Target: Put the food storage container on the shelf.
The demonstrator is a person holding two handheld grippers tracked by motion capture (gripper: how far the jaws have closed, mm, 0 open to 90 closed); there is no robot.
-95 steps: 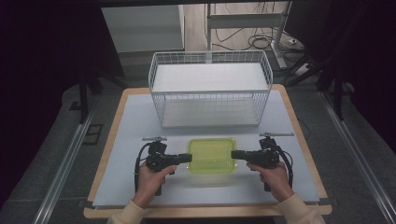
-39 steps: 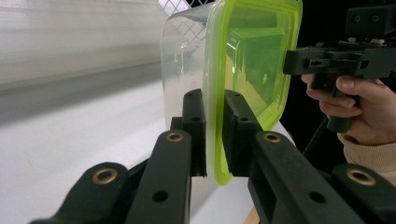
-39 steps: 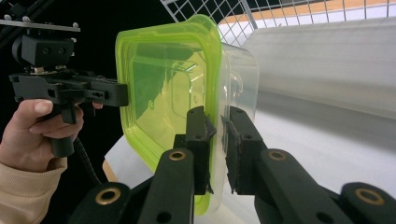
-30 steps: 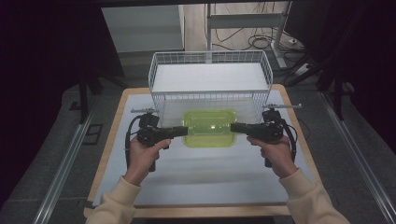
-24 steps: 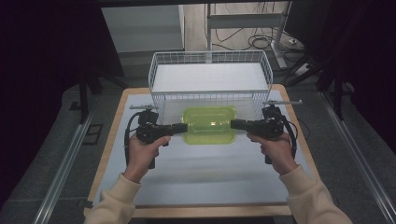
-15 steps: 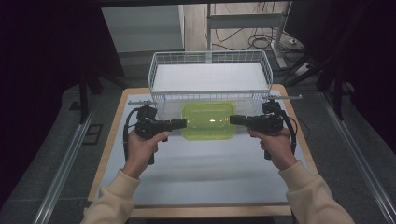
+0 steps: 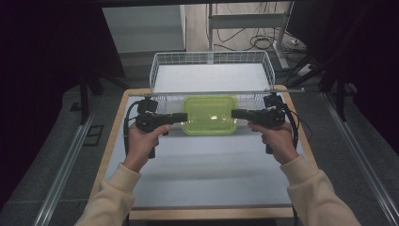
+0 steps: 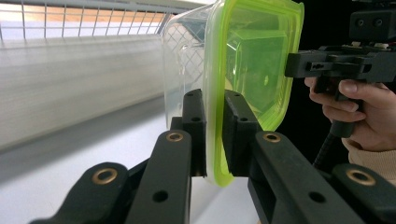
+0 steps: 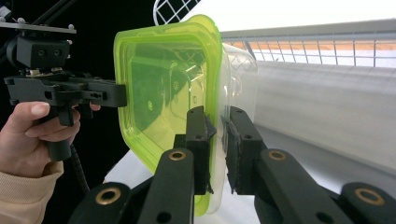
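- Left gripper (image 7: 181, 117) and right gripper (image 7: 234, 113) each clamped an end rim of the green-lidded container (image 7: 210, 114).
- Container hung level at the wire basket (image 7: 211, 60) front wall.
- Advice: match both lifts, clear the rim before going forward.

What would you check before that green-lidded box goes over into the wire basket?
1. Left gripper clamped on the rim of the green-lidded box: ok.
2. Right gripper clamped on the opposite rim: ok.
3. Box held level between both hands: ok, seen from the high view.
4. Lid seated all round: cannot tell, far edges hidden.
5. Wire basket has room inside: ok.
6. Box high enough to clear the basket's front wall: cannot tell.
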